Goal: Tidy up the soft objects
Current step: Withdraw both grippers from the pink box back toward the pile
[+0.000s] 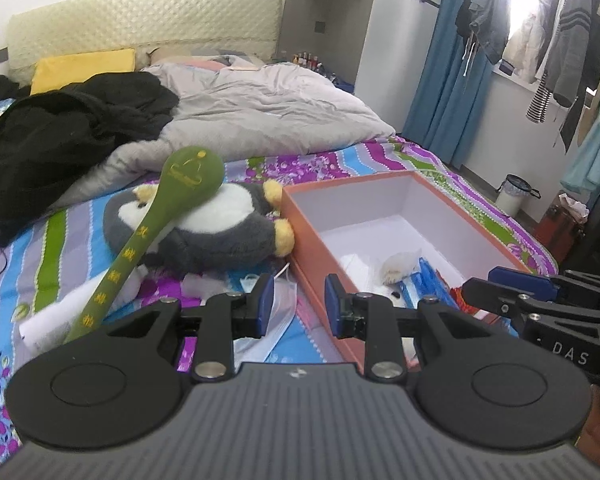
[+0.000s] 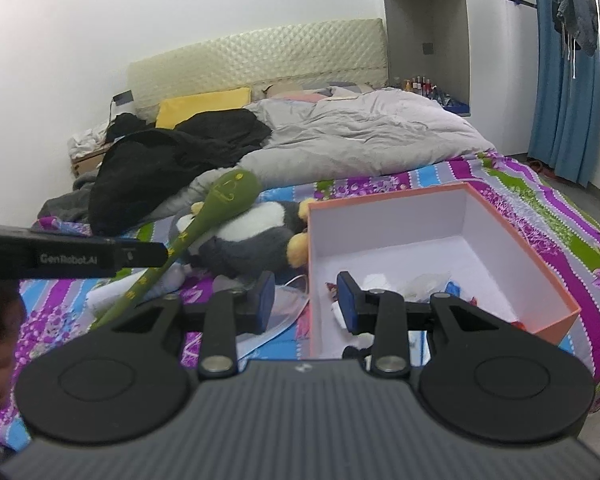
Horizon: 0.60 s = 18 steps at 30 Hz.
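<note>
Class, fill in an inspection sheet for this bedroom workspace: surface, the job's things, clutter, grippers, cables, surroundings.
Surface: striped bedsheet.
Job's things: plush penguin lying beside the orange box; green plush spoon resting across it.
Clutter: black clothes, grey duvet, face mask by the box, small items inside it.
Grippers: left gripper and right gripper open, empty.
Cables: nothing clearly seen.
Surroundings: headboard, blue curtain, hanging clothes.
</note>
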Tool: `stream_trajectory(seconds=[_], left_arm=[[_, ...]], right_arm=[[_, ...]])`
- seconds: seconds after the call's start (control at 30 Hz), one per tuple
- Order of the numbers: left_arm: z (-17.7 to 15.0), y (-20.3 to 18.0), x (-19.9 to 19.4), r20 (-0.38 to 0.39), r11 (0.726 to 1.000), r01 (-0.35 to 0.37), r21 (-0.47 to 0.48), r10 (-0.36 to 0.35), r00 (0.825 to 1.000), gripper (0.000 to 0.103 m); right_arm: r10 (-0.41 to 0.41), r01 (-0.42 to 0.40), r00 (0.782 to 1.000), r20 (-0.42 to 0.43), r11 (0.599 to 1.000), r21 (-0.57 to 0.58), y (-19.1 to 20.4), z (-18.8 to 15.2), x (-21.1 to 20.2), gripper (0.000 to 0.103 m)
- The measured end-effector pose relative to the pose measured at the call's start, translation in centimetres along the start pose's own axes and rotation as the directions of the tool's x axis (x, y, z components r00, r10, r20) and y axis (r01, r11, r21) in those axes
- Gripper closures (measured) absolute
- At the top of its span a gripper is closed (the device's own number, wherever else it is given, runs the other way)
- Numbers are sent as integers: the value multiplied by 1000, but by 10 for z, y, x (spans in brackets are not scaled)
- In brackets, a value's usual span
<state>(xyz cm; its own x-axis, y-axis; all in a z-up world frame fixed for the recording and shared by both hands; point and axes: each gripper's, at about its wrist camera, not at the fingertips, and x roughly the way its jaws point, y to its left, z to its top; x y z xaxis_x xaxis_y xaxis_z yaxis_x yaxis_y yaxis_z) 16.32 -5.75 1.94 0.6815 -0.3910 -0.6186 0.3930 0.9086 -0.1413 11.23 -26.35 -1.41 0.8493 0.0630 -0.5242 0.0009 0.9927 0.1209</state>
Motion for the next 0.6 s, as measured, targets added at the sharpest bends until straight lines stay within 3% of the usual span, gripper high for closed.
stream_trajectory(seconds=[0.6], left_arm=[[-54,34,-25,-36,996,-52,-78,49,998,71]], right_arm=[[55,-57,997,-53,998,-26,39,-32,-4,66]])
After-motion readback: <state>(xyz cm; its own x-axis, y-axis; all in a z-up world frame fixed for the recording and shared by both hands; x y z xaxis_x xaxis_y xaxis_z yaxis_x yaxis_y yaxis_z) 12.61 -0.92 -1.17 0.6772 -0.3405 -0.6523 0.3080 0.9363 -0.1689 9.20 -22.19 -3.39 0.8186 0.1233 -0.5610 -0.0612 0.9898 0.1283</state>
